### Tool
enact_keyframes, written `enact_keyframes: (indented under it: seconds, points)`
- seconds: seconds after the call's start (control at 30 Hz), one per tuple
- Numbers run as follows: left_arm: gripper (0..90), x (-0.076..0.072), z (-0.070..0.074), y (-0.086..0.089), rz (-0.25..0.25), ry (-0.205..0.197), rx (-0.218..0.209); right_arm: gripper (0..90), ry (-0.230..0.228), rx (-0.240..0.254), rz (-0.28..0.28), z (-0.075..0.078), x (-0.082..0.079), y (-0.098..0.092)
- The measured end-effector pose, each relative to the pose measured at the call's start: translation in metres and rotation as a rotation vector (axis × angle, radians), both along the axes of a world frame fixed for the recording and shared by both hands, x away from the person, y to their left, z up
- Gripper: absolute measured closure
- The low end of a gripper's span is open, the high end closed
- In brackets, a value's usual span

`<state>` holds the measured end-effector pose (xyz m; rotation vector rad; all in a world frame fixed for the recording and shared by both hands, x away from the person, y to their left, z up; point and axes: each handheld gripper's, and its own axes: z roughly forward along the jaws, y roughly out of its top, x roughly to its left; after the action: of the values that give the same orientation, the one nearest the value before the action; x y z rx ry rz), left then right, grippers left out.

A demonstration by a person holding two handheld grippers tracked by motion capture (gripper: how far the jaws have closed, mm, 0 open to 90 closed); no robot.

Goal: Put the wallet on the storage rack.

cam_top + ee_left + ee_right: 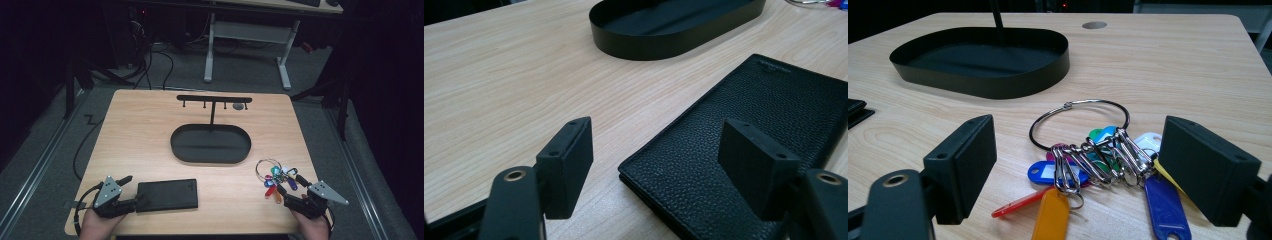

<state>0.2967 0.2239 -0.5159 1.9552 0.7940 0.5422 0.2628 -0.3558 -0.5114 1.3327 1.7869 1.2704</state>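
Key ring (1079, 127): one thin steel hoop on the table's near right, strung with a bunch of metal clips and flat plastic tags (1055, 172) in blue, orange, red, green and white; lying flat just ahead of the right gripper (1078, 175).
Right gripper: jaws spread wide either side of the tags, pads apart from them, grasping nothing.
Wallet (744, 145): one black rectangular case, pebbled leather grain, flat at the near left.
Left gripper (669, 165): released; one jaw above the wallet's corner, the other over bare wood.
Tray (210, 145): one black oval dish, low upright wall, mid-table.
Rack (214, 99): one slim black T-shaped post rising from the tray.
Table (140, 130): pale wood grain.
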Motion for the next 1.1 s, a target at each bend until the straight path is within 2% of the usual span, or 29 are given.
enact_keyframes:
  seconds: [0.17, 0.27, 0.5, 0.53, 0.57, 0.6, 0.67, 0.7, 0.83, 0.93, 1.1]
  points:
    - [30.0, -0.001, 0.000, -0.003, -0.025, -0.005, 0.006, 15.2, 0.004, -0.003, -0.002, 0.000, 0.000, 0.000]
    - [30.0, -0.002, 0.000, -0.010, -0.060, -0.010, 0.013, 15.2, 0.004, -0.005, -0.011, 0.000, -0.002, -0.001]
    - [28.9, -0.007, 0.000, -0.030, -0.144, -0.023, 0.075, 15.2, 0.004, -0.001, -0.029, 0.001, -0.006, -0.005]
    - [28.7, -0.007, 0.000, -0.030, -0.144, -0.023, 0.075, 15.2, 0.005, -0.001, -0.030, 0.001, -0.006, -0.006]
    - [28.6, -0.009, 0.000, -0.035, -0.169, -0.031, 0.097, 15.2, 0.005, -0.001, -0.031, 0.001, -0.007, -0.006]
    - [28.5, -0.009, 0.000, -0.035, -0.169, -0.031, 0.097, 15.2, 0.005, -0.002, -0.031, 0.001, -0.007, -0.006]
    - [28.2, -0.013, 0.000, -0.044, -0.212, -0.047, 0.138, 15.2, 0.005, -0.005, -0.031, 0.001, -0.007, -0.005]
    - [28.0, -0.013, 0.000, -0.044, -0.212, -0.047, 0.138, 15.2, 0.005, -0.005, -0.031, 0.001, -0.007, -0.005]
    - [27.4, -0.020, -0.002, -0.055, -0.274, -0.085, 0.210, 15.2, 0.009, -0.006, -0.027, 0.001, -0.005, -0.005]
    - [27.3, -0.025, -0.003, -0.063, -0.300, -0.104, 0.259, 15.2, 0.010, -0.005, -0.026, 0.001, -0.005, -0.004]
    - [27.9, -0.027, -0.006, -0.070, -0.324, -0.107, 0.284, 15.2, 0.014, -0.003, -0.026, 0.001, -0.005, -0.005]
